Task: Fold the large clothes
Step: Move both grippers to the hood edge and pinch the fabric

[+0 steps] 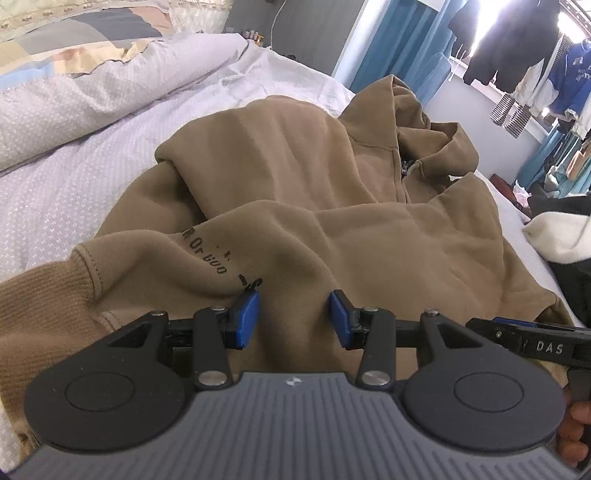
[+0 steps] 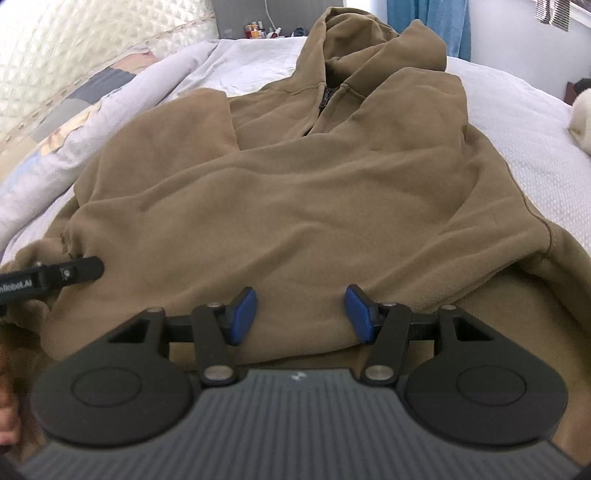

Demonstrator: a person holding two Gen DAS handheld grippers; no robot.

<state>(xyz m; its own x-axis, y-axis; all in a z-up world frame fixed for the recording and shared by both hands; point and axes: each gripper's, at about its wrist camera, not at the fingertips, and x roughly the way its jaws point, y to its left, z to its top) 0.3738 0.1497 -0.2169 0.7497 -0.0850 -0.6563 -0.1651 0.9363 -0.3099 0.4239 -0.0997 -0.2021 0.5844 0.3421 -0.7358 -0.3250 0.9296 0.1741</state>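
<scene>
A brown zip hoodie (image 1: pixel 295 177) (image 2: pixel 295 166) lies spread on the bed, its hood (image 2: pixel 369 37) at the far end and both sleeves folded in over the chest. My left gripper (image 1: pixel 294 317) hovers open at the near left, over a fold bearing black printed letters (image 1: pixel 207 254), beside the ribbed hem (image 1: pixel 44 295). Fabric lies between its blue pads (image 1: pixel 245 317), which do not pinch it. My right gripper (image 2: pixel 301 314) stands open over the near folded edge of the hoodie, with cloth under and between the pads. The two grippers are side by side, close together.
The white textured bedsheet (image 1: pixel 74 184) surrounds the hoodie. A patchwork quilt (image 1: pixel 74 55) is bunched along the left. A white cloth bundle (image 1: pixel 554 236) lies at the bed's right edge. Clothes hang by the window (image 1: pixel 517 48), and small bottles (image 2: pixel 258 29) stand behind the bed.
</scene>
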